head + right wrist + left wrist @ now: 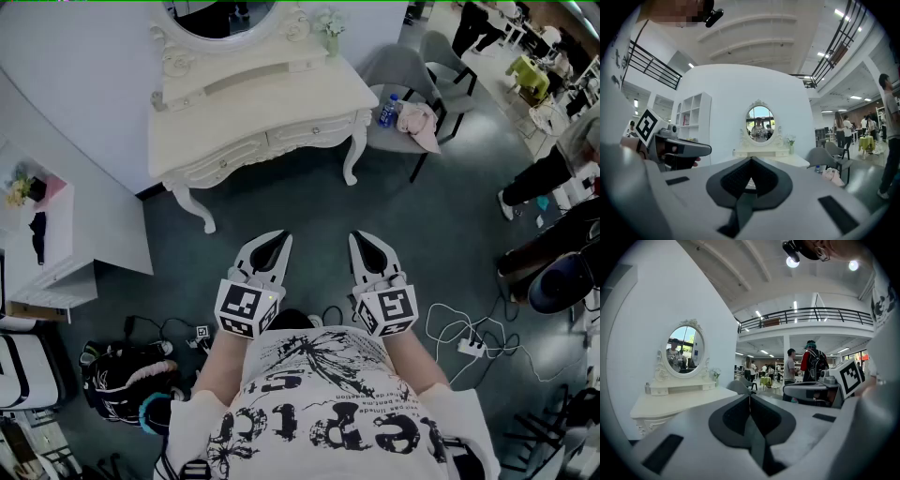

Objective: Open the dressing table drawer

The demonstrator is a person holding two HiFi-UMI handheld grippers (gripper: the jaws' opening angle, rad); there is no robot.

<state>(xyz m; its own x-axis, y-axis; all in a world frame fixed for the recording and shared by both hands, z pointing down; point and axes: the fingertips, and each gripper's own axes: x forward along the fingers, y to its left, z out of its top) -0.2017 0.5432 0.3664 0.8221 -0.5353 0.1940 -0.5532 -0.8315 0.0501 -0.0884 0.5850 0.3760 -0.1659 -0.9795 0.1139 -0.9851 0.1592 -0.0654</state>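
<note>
Both grippers, left (275, 246) and right (367, 246), hang well short of the dressing table (253, 108) (drawers closed), jaws together, nothing between them.

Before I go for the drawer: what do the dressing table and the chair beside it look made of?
Dressing table: probably painted wood or moulded board, cream with a soft sheen; carved scrollwork and curved legs suggest it. Chair: smooth grey moulded shell, likely plastic, possibly upholstered; thin dark legs look like metal.
</note>
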